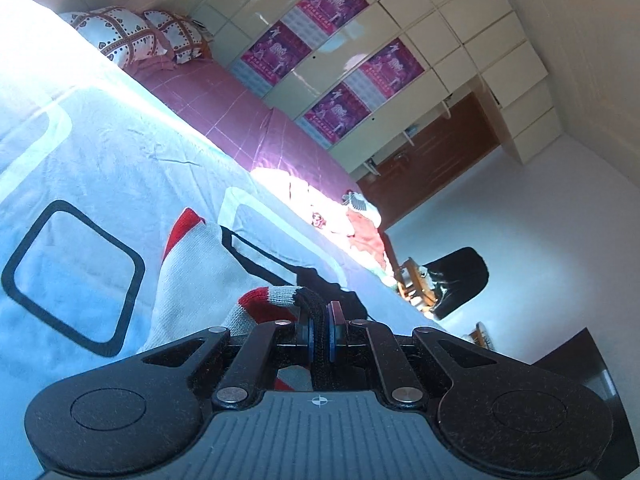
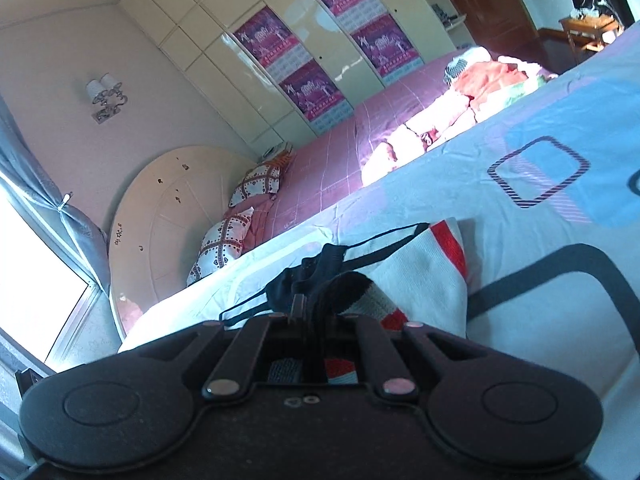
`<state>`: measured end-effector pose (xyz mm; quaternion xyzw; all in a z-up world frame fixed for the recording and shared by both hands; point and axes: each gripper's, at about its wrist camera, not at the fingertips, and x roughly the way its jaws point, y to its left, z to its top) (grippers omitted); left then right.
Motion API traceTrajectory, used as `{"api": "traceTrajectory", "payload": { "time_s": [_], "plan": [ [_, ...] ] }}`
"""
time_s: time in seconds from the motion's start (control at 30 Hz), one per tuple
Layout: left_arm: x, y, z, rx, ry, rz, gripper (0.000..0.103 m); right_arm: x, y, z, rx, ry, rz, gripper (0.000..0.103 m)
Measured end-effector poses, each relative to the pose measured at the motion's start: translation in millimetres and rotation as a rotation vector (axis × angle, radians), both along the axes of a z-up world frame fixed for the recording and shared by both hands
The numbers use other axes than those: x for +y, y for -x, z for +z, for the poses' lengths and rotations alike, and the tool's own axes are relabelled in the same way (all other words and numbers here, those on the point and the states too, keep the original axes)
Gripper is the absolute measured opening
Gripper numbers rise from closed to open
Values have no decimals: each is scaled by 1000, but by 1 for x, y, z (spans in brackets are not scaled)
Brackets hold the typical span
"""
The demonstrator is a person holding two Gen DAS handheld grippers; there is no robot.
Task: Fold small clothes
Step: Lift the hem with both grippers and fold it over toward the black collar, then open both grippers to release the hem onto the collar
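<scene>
Knit garment: a small white sweater (image 1: 192, 264) with red patches and a dark trimmed edge, low in the middle of the left wrist view; in the right wrist view it (image 2: 416, 276) lies low and a little right of centre
Where it lies: on a pale blue bed sheet (image 1: 120, 152) printed with black rounded squares, one end lifted off the sheet toward the cameras
Left tongs: the left tongs (image 1: 319, 320) are pressed together on the dark ribbed edge of the sweater, which runs up between the blue pads at lower centre
Right tongs: the right tongs (image 2: 310, 312) are closed on a bunched dark part of the same sweater, with thin dark trim trailing to both sides
Bed behind: a pink checked cover (image 2: 316, 168) stretches beyond the blue sheet, with patterned pillows (image 2: 224, 248) at its left end against a round cream headboard (image 2: 160, 216)
Heap of clothes: red, white and orange clothes (image 2: 480, 88) sit piled in bright sun in the upper right of the right wrist view
Wardrobe: glossy cream wardrobe (image 1: 400, 32) across the top of both views, with purple posters (image 1: 332, 4) stuck on the doors
Far corner: a wooden chair (image 1: 416, 280) with a dark cloth over it, right of centre in the left wrist view
Wall: a twin-shade lamp (image 2: 106, 94) at upper left in the right wrist view
</scene>
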<state>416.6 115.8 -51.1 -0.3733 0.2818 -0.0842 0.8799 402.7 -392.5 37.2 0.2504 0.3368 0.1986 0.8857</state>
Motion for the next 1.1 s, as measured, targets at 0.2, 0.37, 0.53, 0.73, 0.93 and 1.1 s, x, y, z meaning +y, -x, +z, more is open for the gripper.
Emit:
{"api": "traceTrajectory", "payload": {
  "time_s": [0.2, 0.37, 0.53, 0.73, 0.93, 1.1],
  "plan": [
    [2, -56, -32, 89, -29, 25, 6, -3, -63, -39, 82, -51, 13, 6],
    [7, -91, -66, 176, 4, 52, 7, -12, -110, -87, 193, -144, -26, 16],
    [6, -116, -85, 172, 61, 72, 21, -19, -133, -116, 195, -221, -59, 16],
    [-2, -127, -85, 117, 44, 76, 41, -25, -138, -119, 160, -249, -58, 23],
    [2, -134, -85, 97, 32, 110, 44, -26, -143, -113, 130, -230, -82, 48],
    [-6, -132, -63, 77, -253, 93, 59, -28, -143, -99, 67, -147, -54, 54]
  ]
}}
